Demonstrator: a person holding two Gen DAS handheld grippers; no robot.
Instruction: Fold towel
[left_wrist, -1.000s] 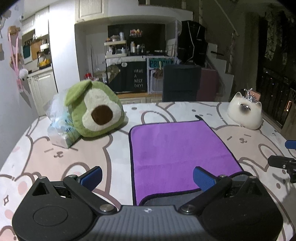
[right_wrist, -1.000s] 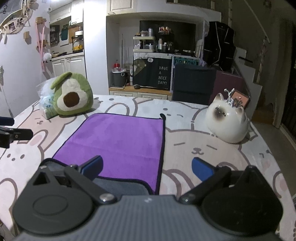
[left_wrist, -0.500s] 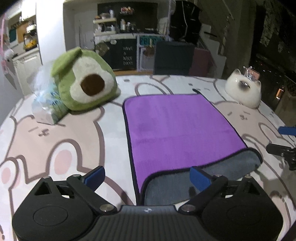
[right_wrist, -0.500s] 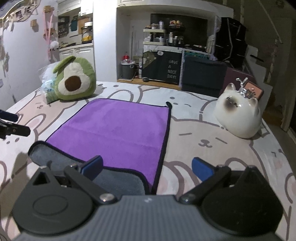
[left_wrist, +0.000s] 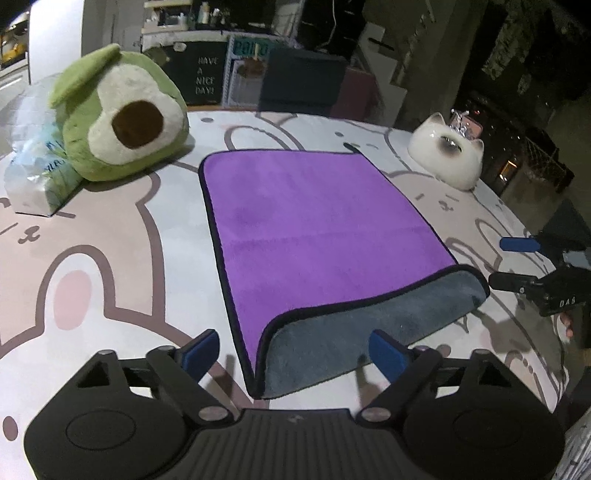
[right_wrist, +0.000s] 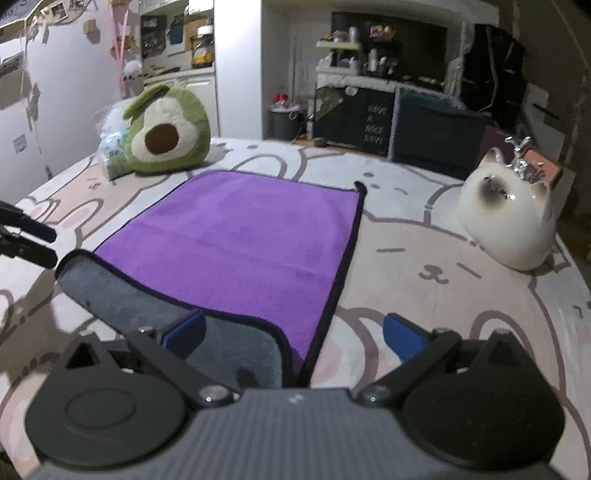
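While both the left gripper (left_wrist: 291, 350) and right gripper (right_wrist: 293, 332) hover wide open, holding nothing, the towel (left_wrist: 314, 229) lies on the table (left_wrist: 110, 240), near edge flipped; next, each likely grabs a corner.

Towel (right_wrist: 243, 236): purple, flat on the bunny-print cover (right_wrist: 424, 295), near edge turned over (grey underside up)
Right gripper (right_wrist: 293, 332): fingers wide apart, above the near right corner
Left gripper (right_wrist: 31, 240): at the far left edge
Avocado plush (right_wrist: 166, 134): beyond the towel
Cat figure (right_wrist: 509, 218): right

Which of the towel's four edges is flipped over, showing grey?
The near edge, closest to both grippers: it lies turned back, grey underside up. The far and side edges of the towel lie flat, purple up.
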